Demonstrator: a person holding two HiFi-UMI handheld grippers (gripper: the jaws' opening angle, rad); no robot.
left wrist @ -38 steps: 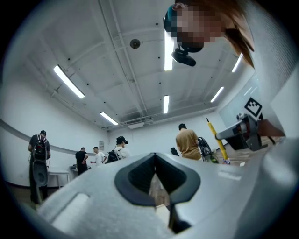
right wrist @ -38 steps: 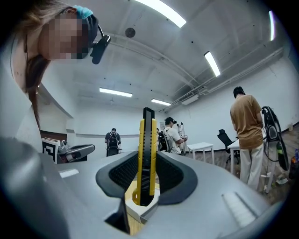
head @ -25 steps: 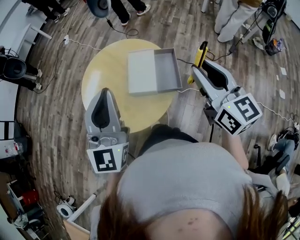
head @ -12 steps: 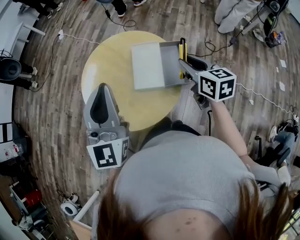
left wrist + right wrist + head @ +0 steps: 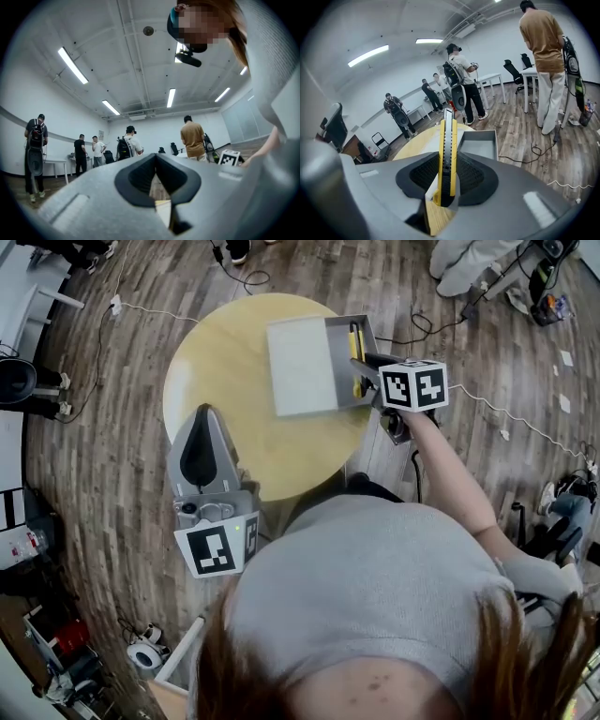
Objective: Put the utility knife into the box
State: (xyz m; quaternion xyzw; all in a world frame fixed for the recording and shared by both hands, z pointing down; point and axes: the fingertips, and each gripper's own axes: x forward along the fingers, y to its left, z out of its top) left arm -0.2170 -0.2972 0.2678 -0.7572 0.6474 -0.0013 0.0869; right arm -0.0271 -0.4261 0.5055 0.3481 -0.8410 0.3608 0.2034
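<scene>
A yellow and black utility knife [image 5: 354, 345] [image 5: 448, 136] stands on edge between the jaws of my right gripper [image 5: 362, 367] [image 5: 449, 161], which is shut on it. The knife hangs over the open grey box [image 5: 339, 381] [image 5: 483, 146] on the right side of the round yellow table [image 5: 225, 371]. The box's pale lid [image 5: 300, 367] lies right beside it on the left. My left gripper [image 5: 204, 413] [image 5: 156, 157] is shut and empty, at the table's near left edge, well apart from the box.
The table stands on a wood-plank floor [image 5: 469, 456] with cables [image 5: 506, 432] trailing to the right. Several people [image 5: 543, 56] stand around the room beyond the table. Desks and chairs [image 5: 515, 70] line the far wall.
My right gripper has swung down and left from beside the table to over the open box, carrying the knife. The left gripper has barely shifted.
</scene>
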